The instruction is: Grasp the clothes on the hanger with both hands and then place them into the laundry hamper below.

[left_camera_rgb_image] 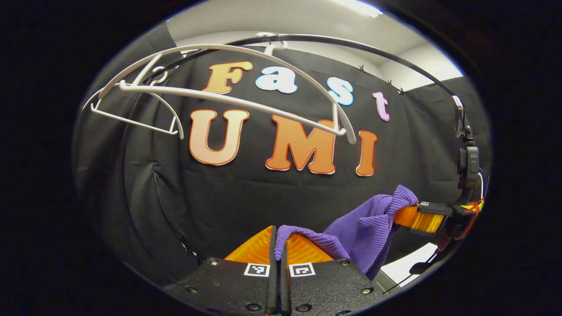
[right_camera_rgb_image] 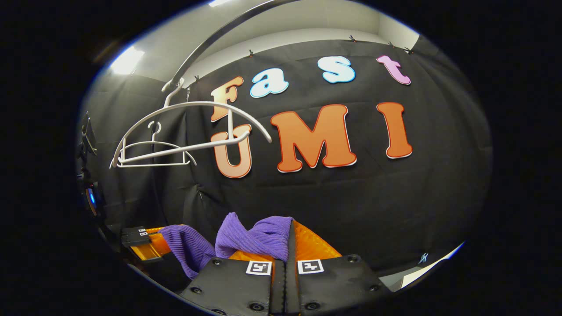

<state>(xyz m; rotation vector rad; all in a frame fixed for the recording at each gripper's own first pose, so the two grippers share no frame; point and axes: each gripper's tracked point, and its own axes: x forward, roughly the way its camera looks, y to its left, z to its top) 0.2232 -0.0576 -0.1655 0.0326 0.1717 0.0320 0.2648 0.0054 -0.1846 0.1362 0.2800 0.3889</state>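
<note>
Off the hanger [left_camera_rgb_image: 228,94] already — purple garment [left_camera_rgb_image: 364,228] pinched in left claw [left_camera_rgb_image: 277,239] and right claw [right_camera_rgb_image: 287,241]; hamper drop left.

No readable text, brand name or number appeared on any object. Each tool body carried a pair of small square black-and-white coded markers [left_camera_rgb_image: 257,269], seen at the base of the fingers in both gripper views [right_camera_rgb_image: 258,267]; these were patterns, not lettering. A small label on the far tool [left_camera_rgb_image: 425,204] was too small to read.
</note>
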